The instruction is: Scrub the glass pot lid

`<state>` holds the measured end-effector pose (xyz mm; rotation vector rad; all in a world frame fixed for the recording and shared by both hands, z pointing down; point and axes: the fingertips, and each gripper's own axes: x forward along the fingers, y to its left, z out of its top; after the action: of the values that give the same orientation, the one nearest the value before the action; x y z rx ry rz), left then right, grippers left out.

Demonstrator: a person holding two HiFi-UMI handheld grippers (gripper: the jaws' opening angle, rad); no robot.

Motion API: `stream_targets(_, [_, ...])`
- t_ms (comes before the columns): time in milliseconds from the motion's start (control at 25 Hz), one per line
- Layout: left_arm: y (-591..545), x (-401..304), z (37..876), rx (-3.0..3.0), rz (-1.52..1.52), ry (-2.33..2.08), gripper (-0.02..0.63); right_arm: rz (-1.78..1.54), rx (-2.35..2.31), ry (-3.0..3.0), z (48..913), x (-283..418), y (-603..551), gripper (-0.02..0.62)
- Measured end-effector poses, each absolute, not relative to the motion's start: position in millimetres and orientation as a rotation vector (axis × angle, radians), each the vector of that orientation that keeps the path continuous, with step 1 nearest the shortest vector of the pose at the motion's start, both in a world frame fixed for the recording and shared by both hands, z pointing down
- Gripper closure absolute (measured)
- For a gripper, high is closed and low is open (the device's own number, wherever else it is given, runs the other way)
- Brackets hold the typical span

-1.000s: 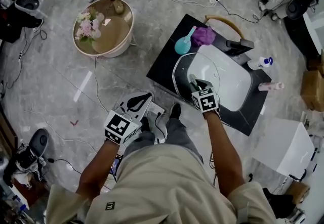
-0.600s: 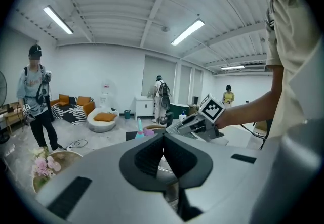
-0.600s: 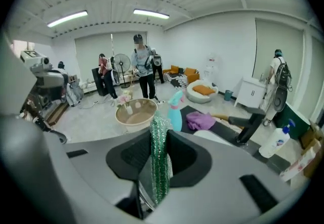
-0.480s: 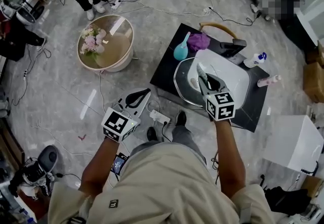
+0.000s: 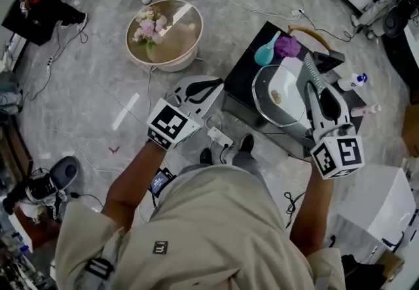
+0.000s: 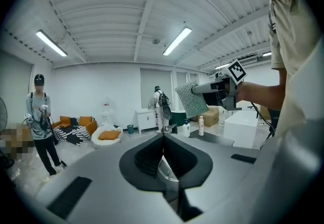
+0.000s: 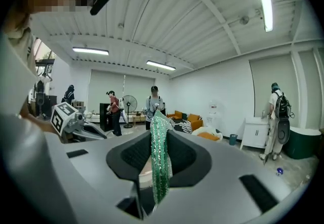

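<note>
- Our right hand-held gripper is clamped on the green scouring cloth; hard rubbing could drag it out
- Our left hand-held gripper is closed on nothing, off to one side
- The glass pot lid lies loose below the right one, on the dark surface; unbraced, it may skid

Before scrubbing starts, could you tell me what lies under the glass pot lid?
Through the glass pot lid the white sink shows; the right gripper and its scrub cloth cover the right side.
</note>
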<state>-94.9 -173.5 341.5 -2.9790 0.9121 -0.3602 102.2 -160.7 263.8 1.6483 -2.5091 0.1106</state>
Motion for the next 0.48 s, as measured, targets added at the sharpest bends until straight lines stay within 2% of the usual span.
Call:
stream_targets(280, [-164,-113,324,-2.926,-0.325,0.904,0.592,-0.062,1.615,-2.565,228,74,-132,0.514])
stream_targets(480, [-159,-120,327,-2.922,-0.332,0.903,0.592,-0.045,1.606,-2.559,231,67,-127,0.514])
